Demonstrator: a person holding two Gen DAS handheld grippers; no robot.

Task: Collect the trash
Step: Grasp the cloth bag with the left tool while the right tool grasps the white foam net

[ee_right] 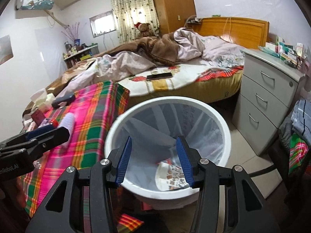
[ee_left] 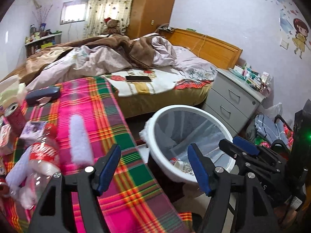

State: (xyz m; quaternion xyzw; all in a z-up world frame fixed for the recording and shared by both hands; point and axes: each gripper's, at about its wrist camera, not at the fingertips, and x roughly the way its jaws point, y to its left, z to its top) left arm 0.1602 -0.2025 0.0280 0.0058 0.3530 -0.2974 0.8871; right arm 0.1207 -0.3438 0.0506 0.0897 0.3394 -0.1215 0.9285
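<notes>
Both grippers stand released with nothing between their blue pads. The right gripper (ee_right: 154,160) hangs over the white trash bin (ee_right: 213,112), so the bin's mouth lies straight ahead of and below its fingers; printed paper scraps (ee_right: 173,176) already sit at the bottom of the liner. The left gripper (ee_left: 153,168) points at the gap between the plaid-covered table (ee_left: 108,120) and the bin, with the bin just off its right finger.

The trash left to collect lies on the table, off to the left of the left gripper's fingers. A clear plastic bottle (ee_left: 41,155) with a red label lies on its side nearest them. It looks empty, so it should be light, but smooth, round and easily crushed; a hold across the labelled middle would likely slip least. The white tissue wads (ee_left: 80,141) beside it are soft and almost weightless, and will squash flat, so the pads must clench fully on a bunched part. Farther beyond the fingertips, a red drink can (ee_left: 14,116) stands upright; it seems stiff yet thin-walled, best taken across its body.
</notes>
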